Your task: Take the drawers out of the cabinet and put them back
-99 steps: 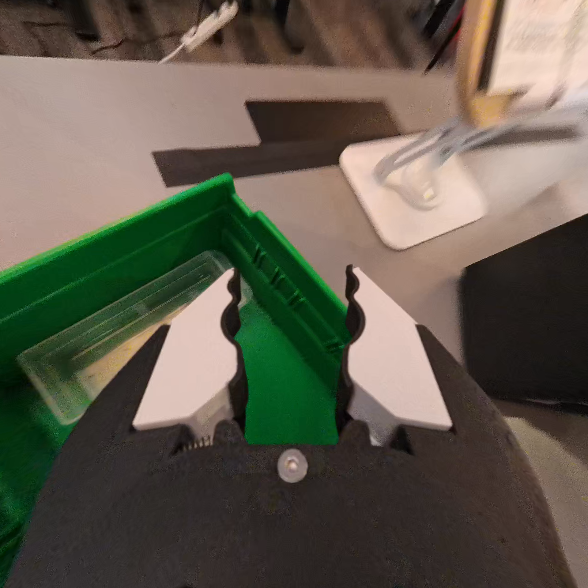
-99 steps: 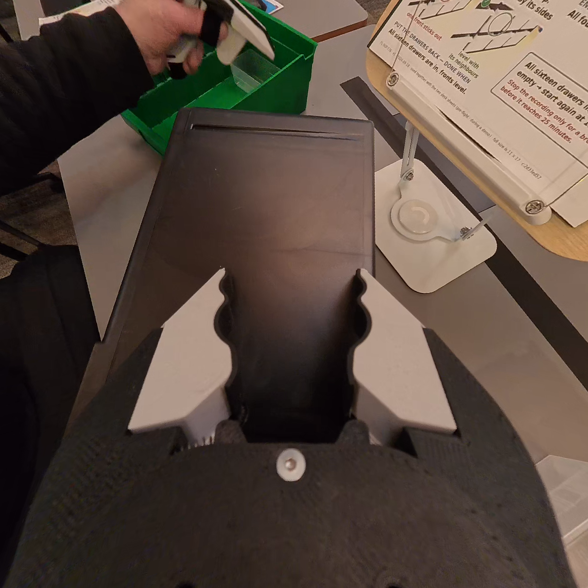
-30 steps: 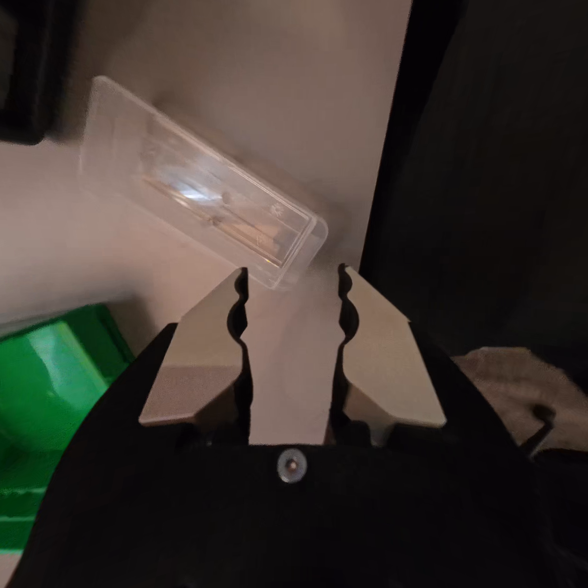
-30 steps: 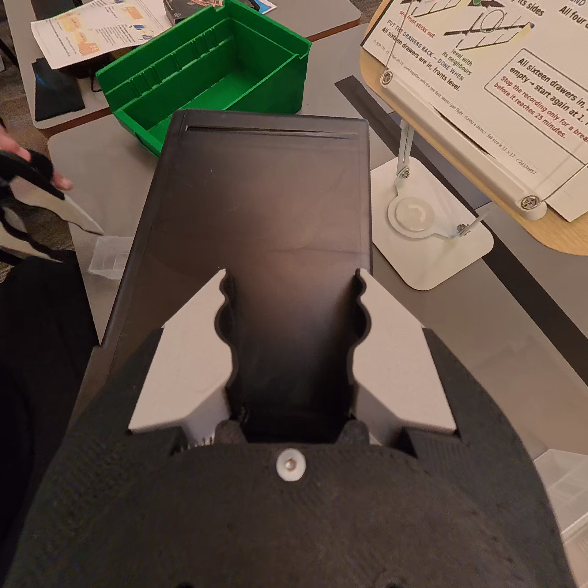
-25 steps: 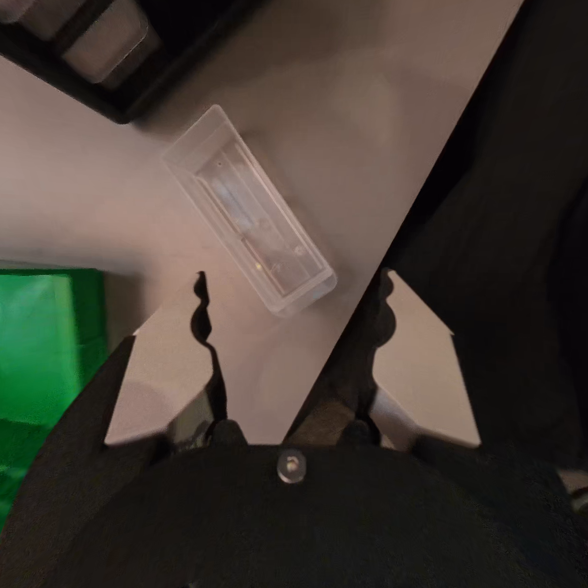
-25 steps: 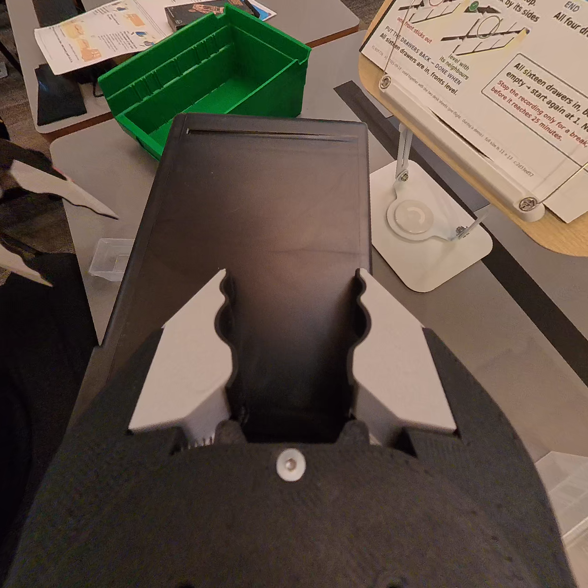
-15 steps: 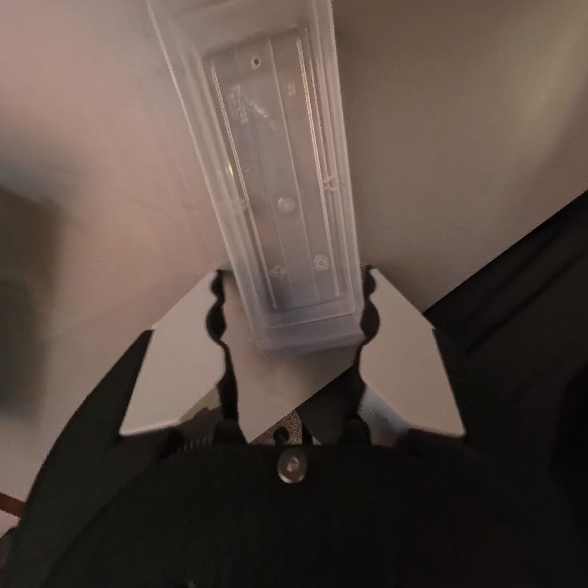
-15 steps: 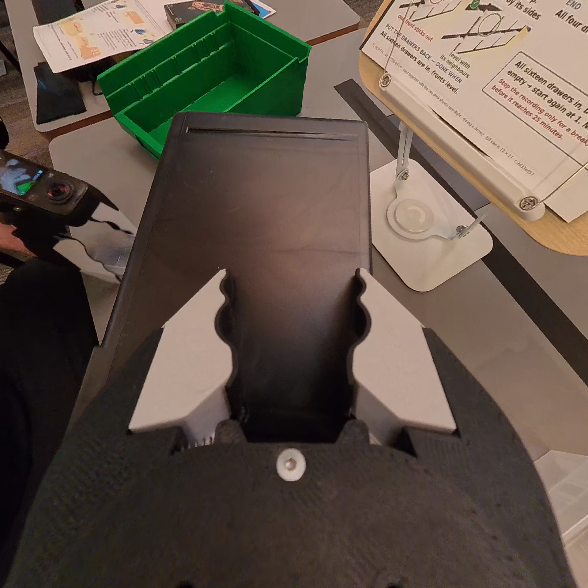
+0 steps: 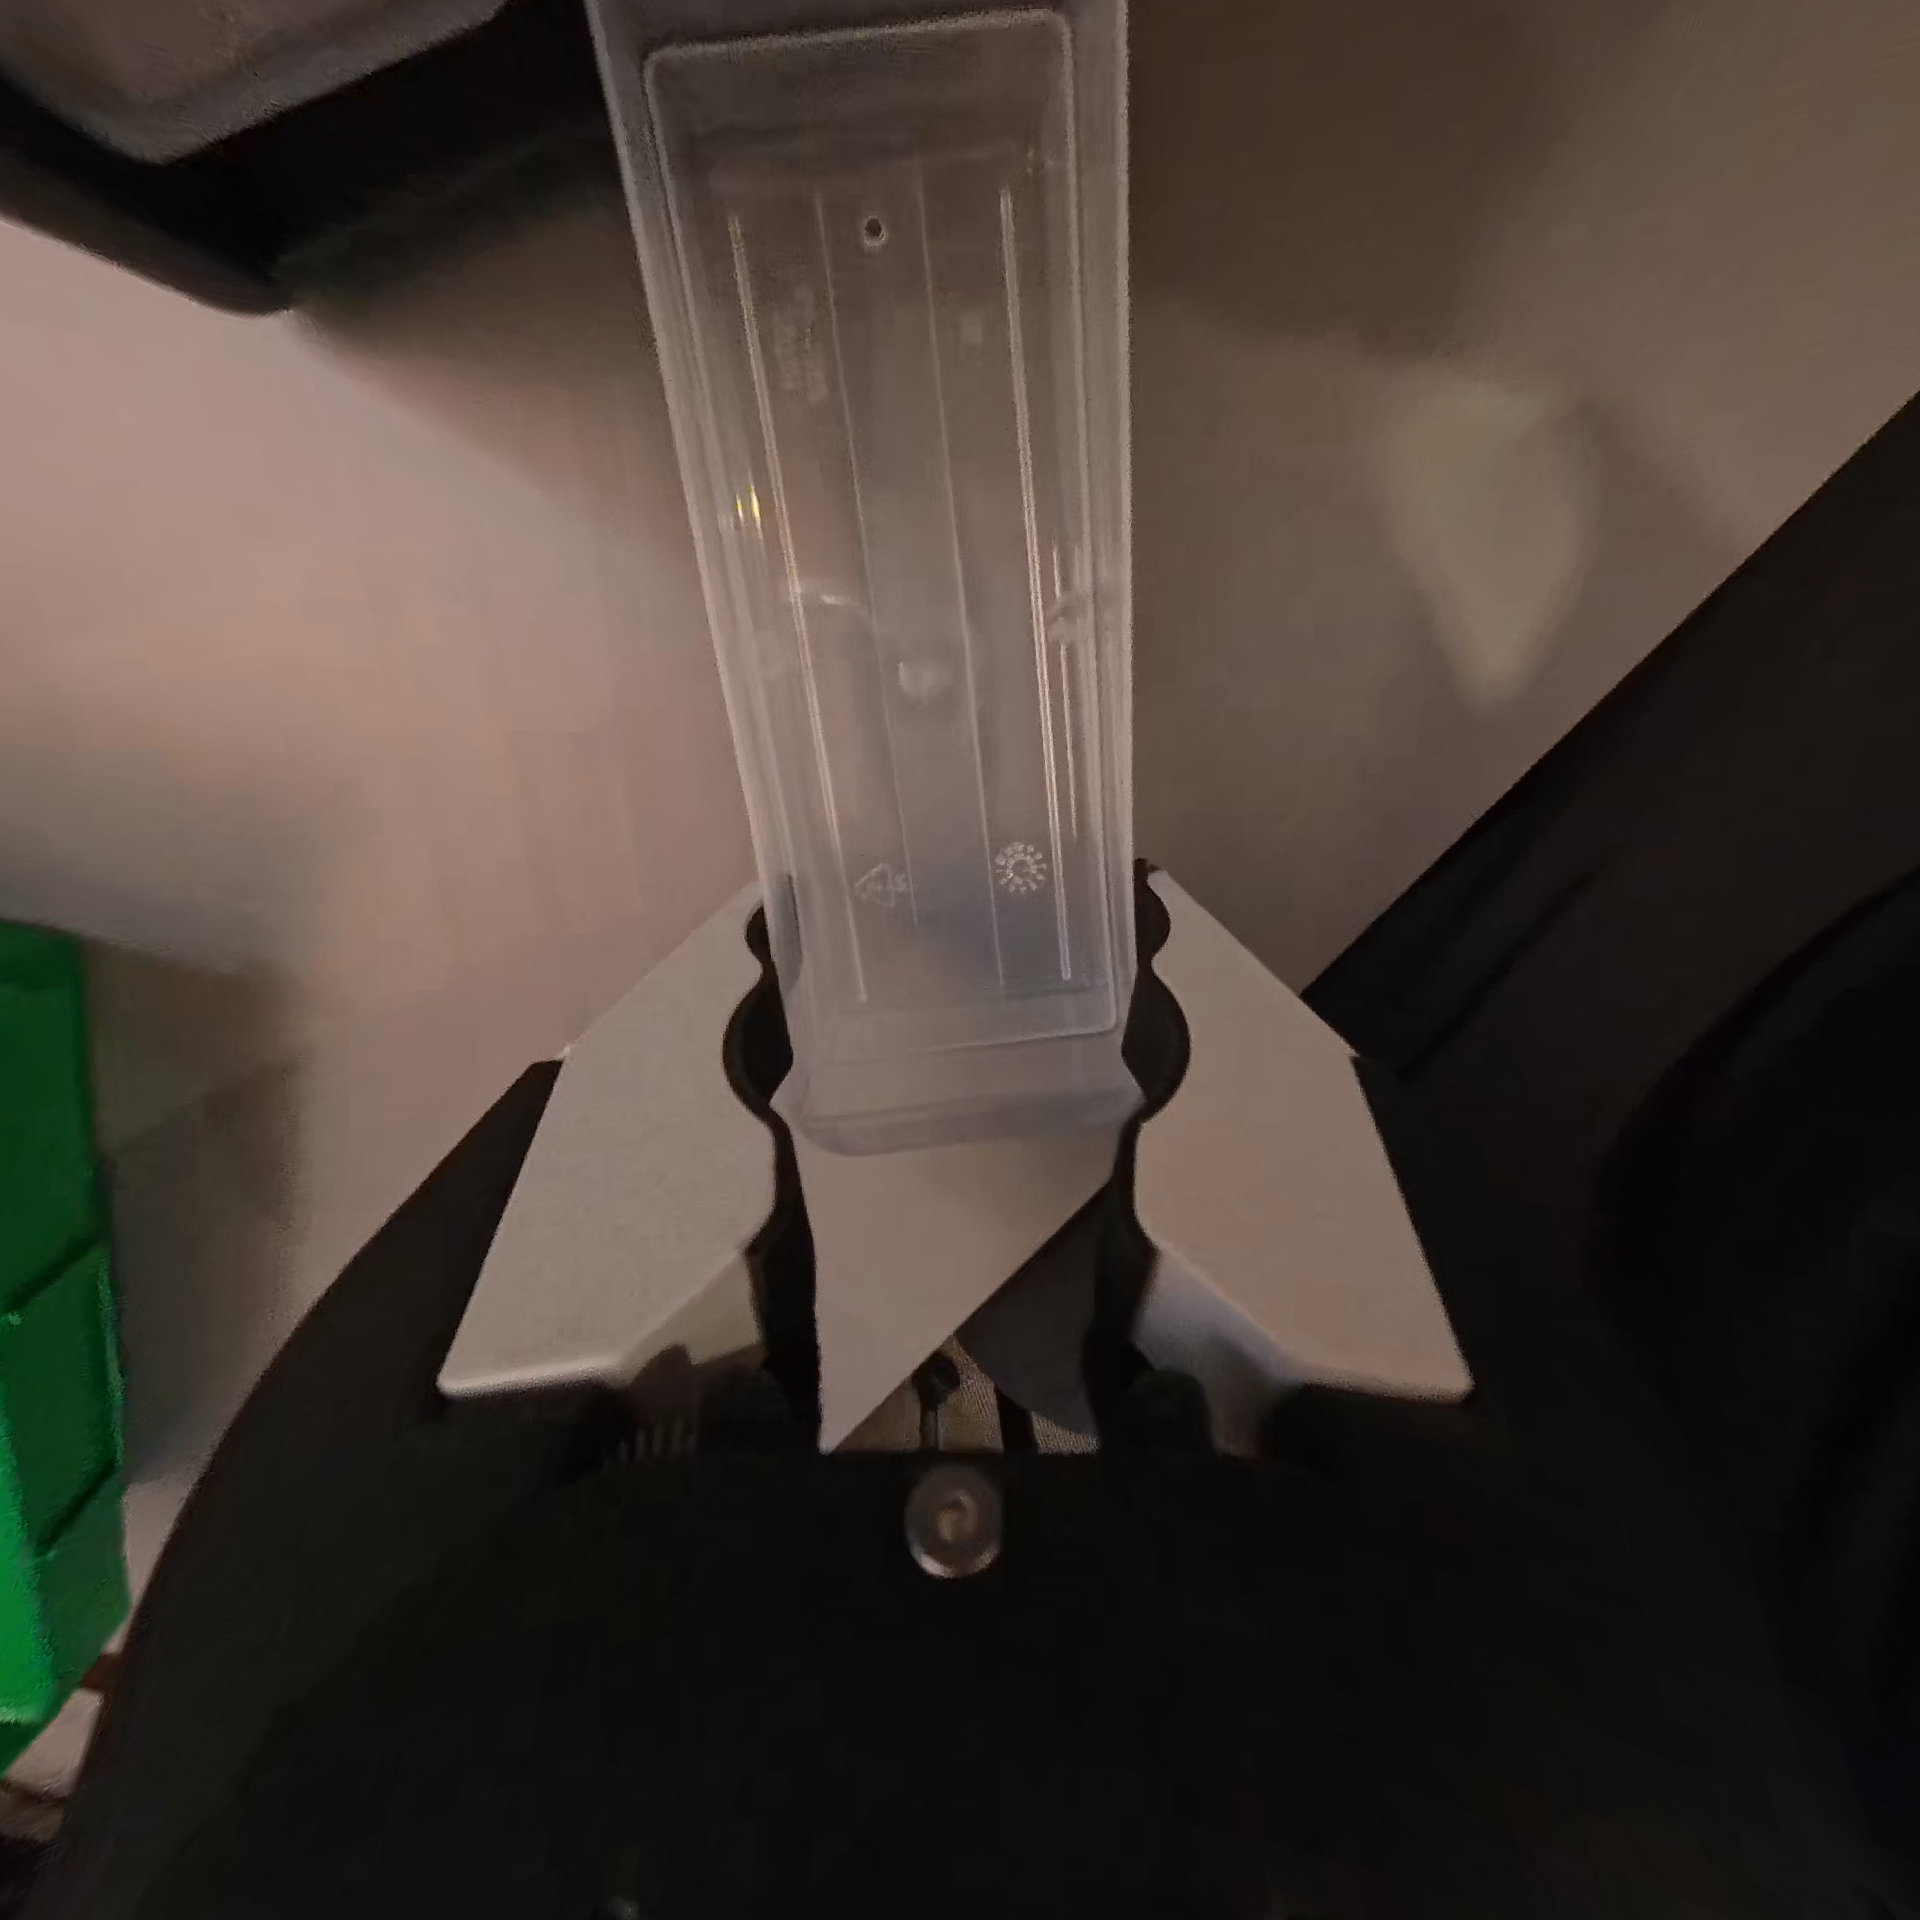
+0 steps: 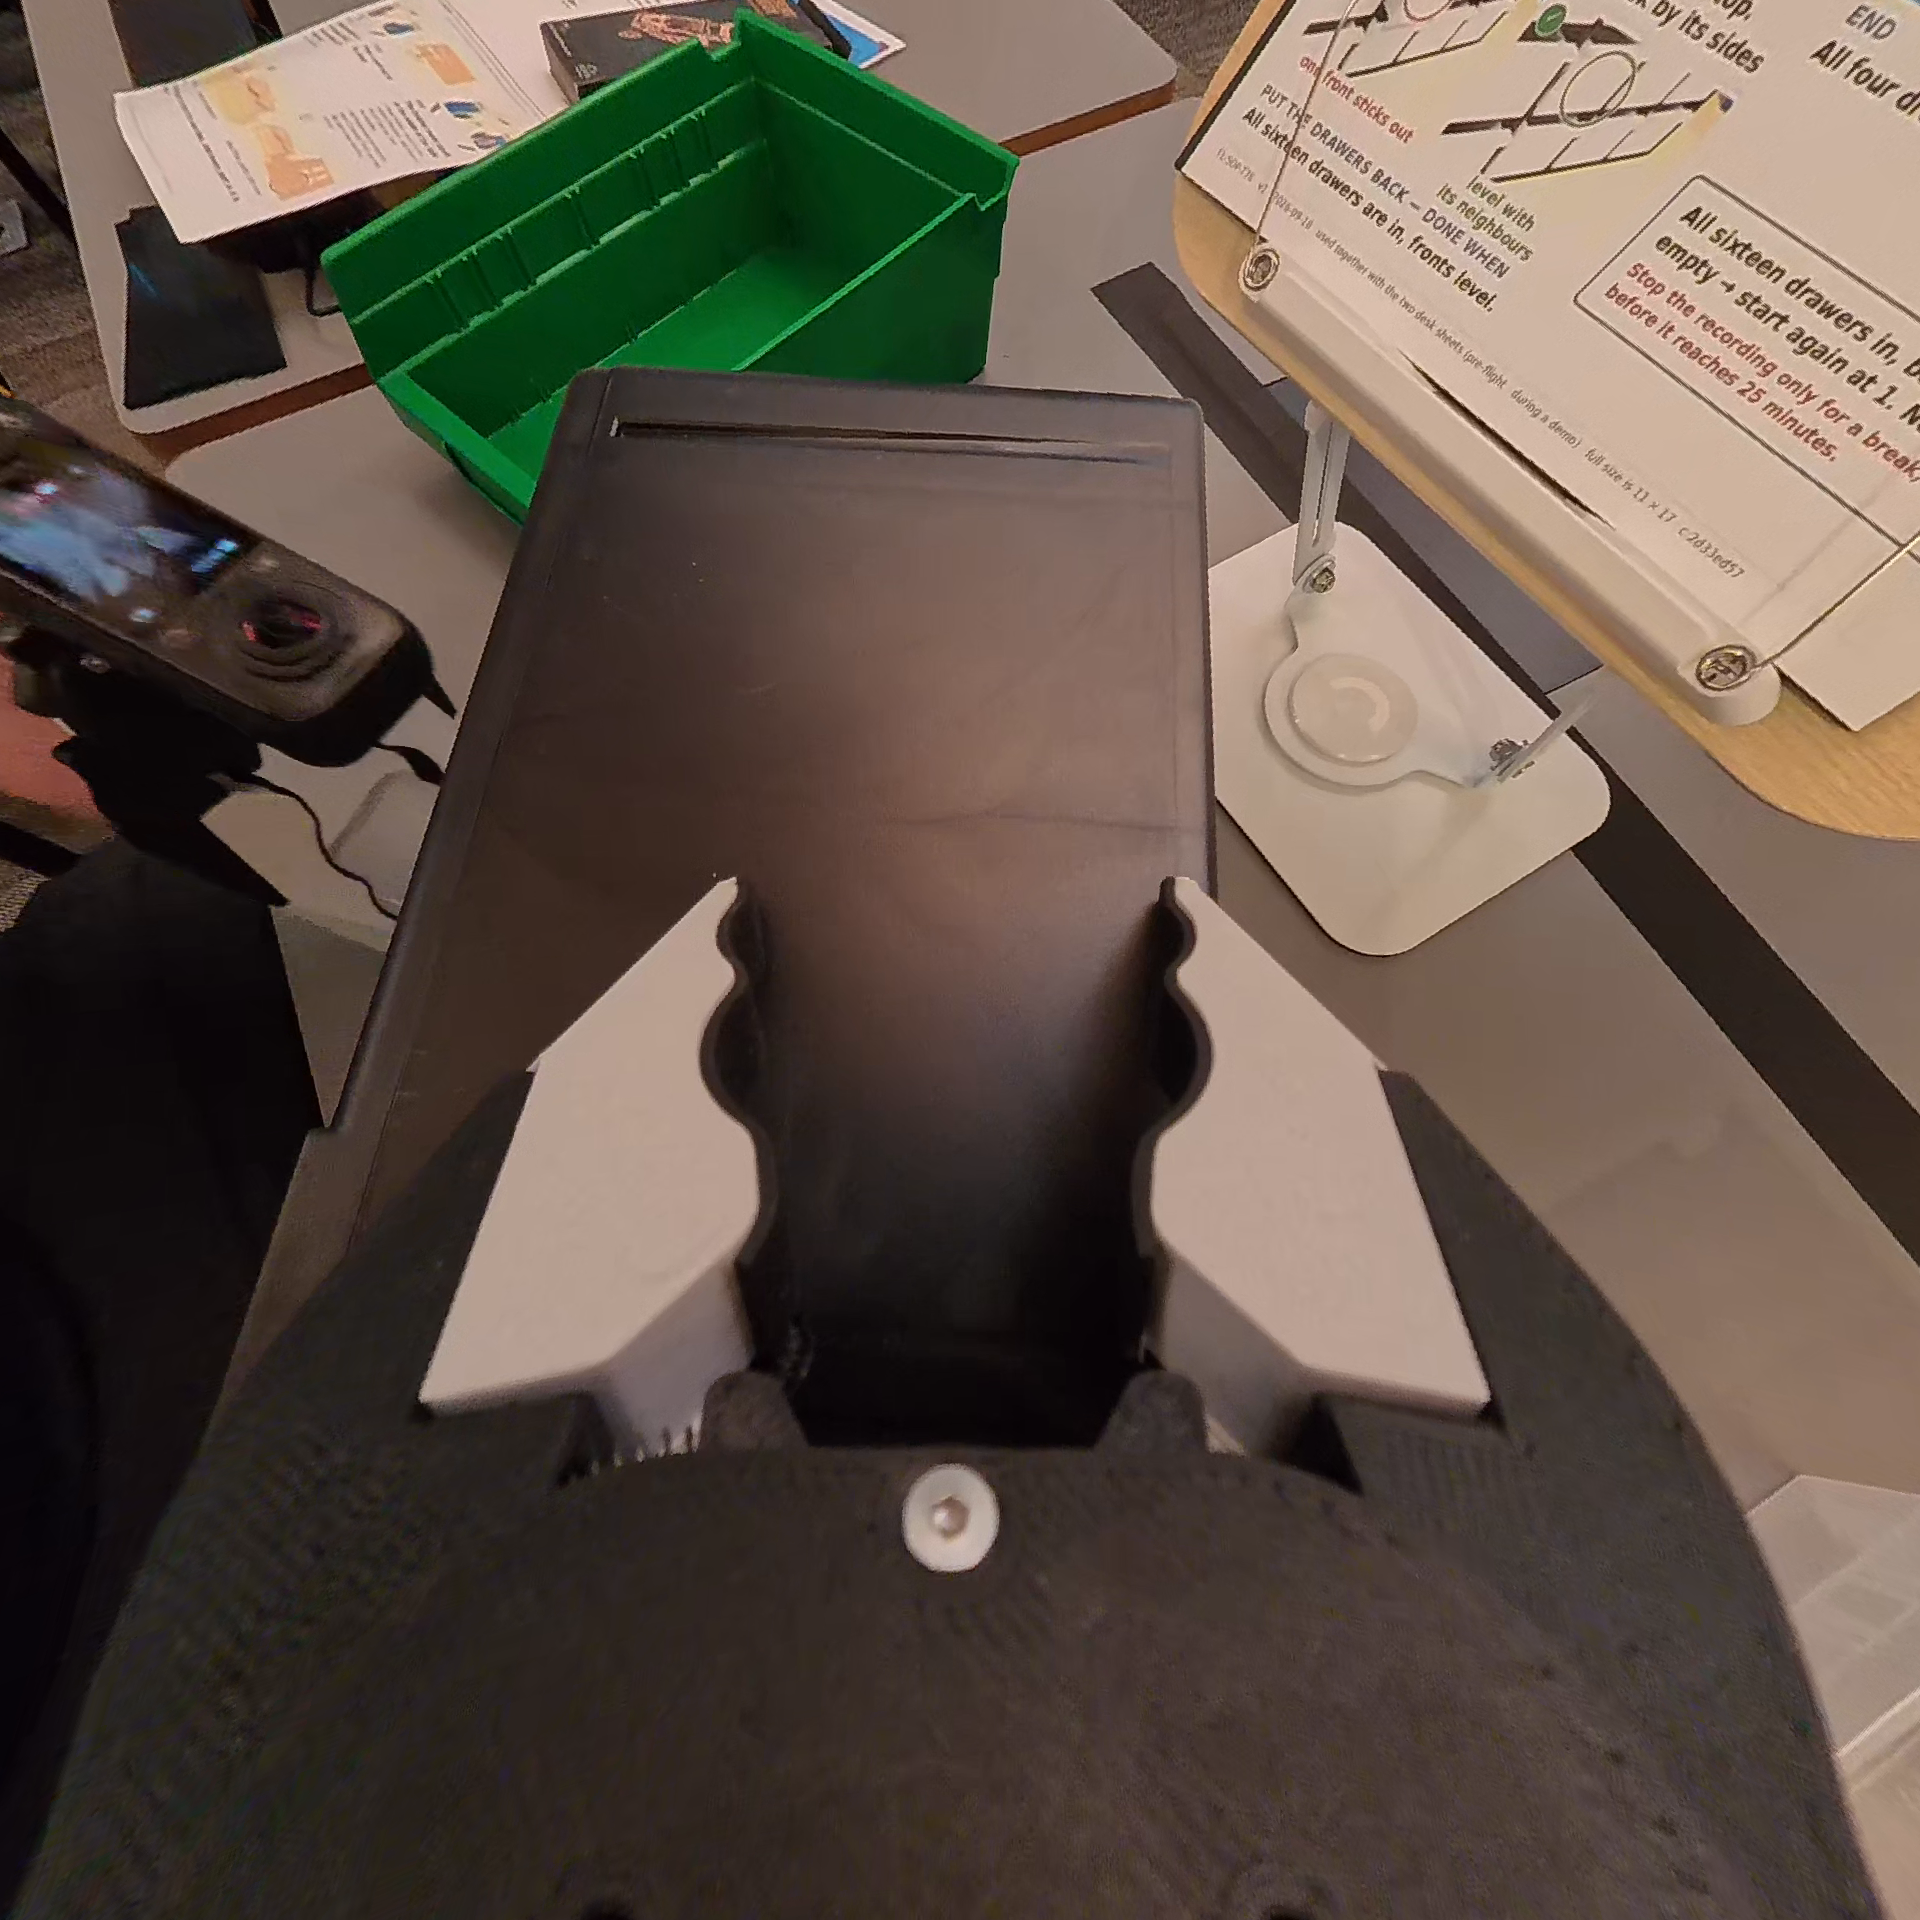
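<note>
A: What has the left gripper [image 9: 951, 997] got?
B: Its jaws are closed on the near end of a clear plastic drawer [image 9: 894, 540], which lies lengthwise on the pale grey table [image 9: 364, 623], close to the table's edge.

A: And the right gripper [image 10: 956, 997]?
B: Spread wide, holding nothing, over the flat top of the black cabinet [image 10: 862, 675].

A: Around that?
B: An empty green bin [image 10: 686, 260] just behind the cabinet, a white-footed stand [image 10: 1423, 790] carrying an instruction board to its right, and printed sheets [image 10: 322, 125] on the table beyond.
</note>
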Demonstrator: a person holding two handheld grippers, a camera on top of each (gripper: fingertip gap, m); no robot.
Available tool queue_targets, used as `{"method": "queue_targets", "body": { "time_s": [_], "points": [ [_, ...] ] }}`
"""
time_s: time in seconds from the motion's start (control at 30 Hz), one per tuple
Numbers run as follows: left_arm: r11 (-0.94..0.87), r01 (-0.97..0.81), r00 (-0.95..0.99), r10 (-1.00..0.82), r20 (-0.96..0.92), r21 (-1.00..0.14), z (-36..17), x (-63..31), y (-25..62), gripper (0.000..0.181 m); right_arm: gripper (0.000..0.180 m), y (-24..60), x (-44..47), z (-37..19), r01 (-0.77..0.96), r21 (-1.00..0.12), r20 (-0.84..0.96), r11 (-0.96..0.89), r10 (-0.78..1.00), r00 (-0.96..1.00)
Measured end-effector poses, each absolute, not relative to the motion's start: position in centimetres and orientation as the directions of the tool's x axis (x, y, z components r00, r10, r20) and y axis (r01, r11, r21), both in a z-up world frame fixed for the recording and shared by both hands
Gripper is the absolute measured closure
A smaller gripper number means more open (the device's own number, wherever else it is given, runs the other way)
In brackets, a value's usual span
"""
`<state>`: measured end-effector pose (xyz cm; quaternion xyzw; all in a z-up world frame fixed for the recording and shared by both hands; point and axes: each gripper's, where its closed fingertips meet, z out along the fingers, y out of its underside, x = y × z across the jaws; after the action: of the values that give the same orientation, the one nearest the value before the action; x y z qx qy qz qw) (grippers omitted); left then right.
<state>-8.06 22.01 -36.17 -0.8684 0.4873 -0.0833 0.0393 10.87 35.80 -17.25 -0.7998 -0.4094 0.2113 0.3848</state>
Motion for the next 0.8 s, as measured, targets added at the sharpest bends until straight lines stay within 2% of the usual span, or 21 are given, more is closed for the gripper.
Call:
{"method": "queue_targets", "body": {
  "time_s": [0.23, 0.43, 0.8],
  "points": [
    [-0.527, -0.844, 0.513, -0.848, 0.136, -0.098, -35.9, -7.0, 22.8, 0.118, 0.104, 35.8, 10.9, -17.2, 0.488, -0.794, -0.022, -0.363, 0.819, 0.573],
    [-0.575, -0.807, 0.541, -0.812, 0.219, -0.137, -35.6, -6.3, 22.1, 0.118, 0.105, 35.8, 10.9, -17.1, 0.483, -0.800, -0.022, -0.355, 0.823, 0.568],
    [-0.556, -0.830, 0.532, -0.814, 0.235, -0.049, -35.3, -7.0, 22.7, 0.118, 0.105, 35.8, 10.9, -17.0, 0.479, -0.806, -0.022, -0.348, 0.826, 0.564]
  ]
}}
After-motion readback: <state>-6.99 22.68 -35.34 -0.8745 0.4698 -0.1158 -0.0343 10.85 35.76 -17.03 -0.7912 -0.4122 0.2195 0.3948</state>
